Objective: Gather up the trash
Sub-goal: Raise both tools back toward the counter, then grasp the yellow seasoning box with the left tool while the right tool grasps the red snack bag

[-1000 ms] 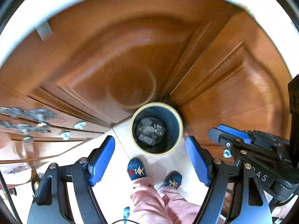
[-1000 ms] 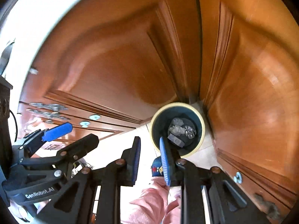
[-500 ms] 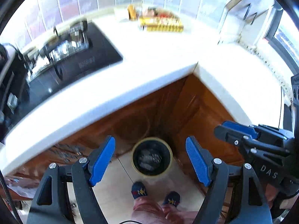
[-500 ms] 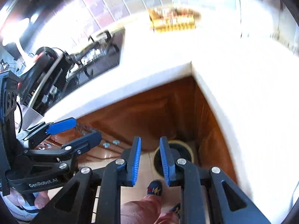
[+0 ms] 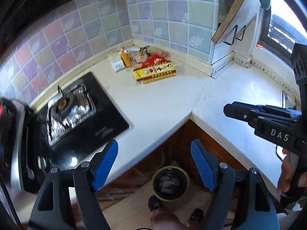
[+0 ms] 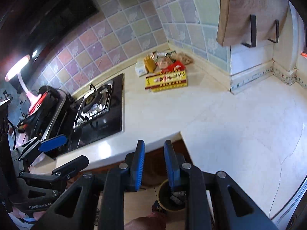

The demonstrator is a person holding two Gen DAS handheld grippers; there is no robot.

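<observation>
Corner kitchen with a pale L-shaped countertop (image 5: pixel 165 103) as the anchor. Pastel tiled walls (image 5: pixel 107 19) in pink, green and lilac rise right behind it. A black gas hob (image 5: pixel 76 113) is sunk into its left stretch. Brown wooden cabinet fronts (image 5: pixel 184 143) sit under its inner corner, with light floor tiles (image 5: pixel 132 209) below. A bright window (image 5: pixel 284 25) is above its right end.

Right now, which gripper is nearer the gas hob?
Left. In the right wrist view the left gripper sits between the gas hob and the right gripper, which hovers off the counter corner.
</observation>
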